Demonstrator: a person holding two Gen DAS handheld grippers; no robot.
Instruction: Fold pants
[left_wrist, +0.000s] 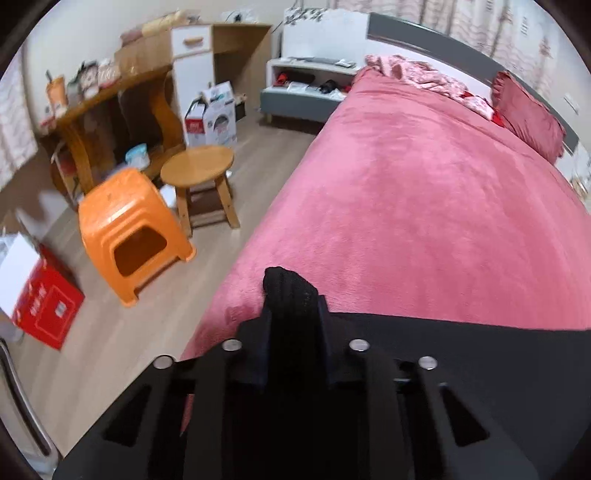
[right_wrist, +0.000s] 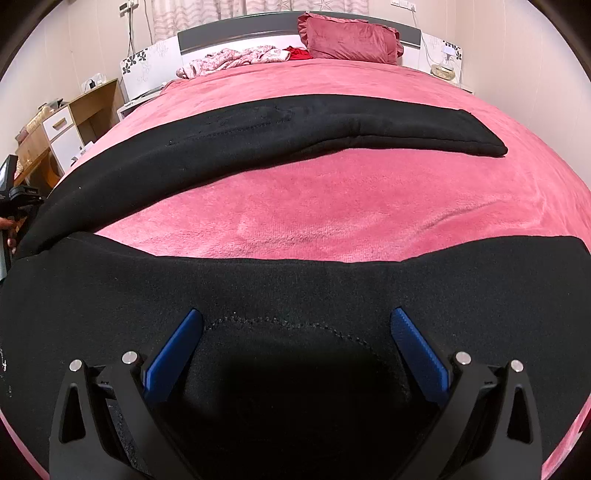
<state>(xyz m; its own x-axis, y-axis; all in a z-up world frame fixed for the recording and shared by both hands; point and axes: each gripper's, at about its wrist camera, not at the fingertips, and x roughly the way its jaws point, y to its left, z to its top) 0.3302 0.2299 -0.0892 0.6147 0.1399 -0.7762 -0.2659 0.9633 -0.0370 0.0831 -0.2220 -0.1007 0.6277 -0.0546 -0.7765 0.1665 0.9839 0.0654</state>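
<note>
Left tongs (left_wrist: 291, 295): closed on a bunched fold of the black pants (left_wrist: 290, 291), which sticks up between the dark fingers at lower centre of the left wrist view.
Right tongs (right_wrist: 297, 325): open wide — the two blue pads (right_wrist: 173, 354) stand well apart at the bottom of the right wrist view, black cloth under and between them, neither pad pressing on it.
Pants (right_wrist: 295, 280): black, spread on the bed; one broad band runs across the lower half of the right wrist view, and a long leg sweeps from the left edge across the upper middle to a rounded end at upper right.
Pants in left wrist view: a dark strip along the lower right, reaching from the tongs to the right edge.
Bed (right_wrist: 314, 199): covered by a pink plush blanket, bare between the two black bands.
Head of bed: a dark red pillow (right_wrist: 351, 40) and a crumpled floral cloth (right_wrist: 236, 59) at the top of the right wrist view.
Floor beside bed — left half of the left wrist view: an orange plastic stool (left_wrist: 129, 221), a round wooden stool (left_wrist: 199, 166) just beside it, a red box (left_wrist: 48, 295) at lower left.
</note>
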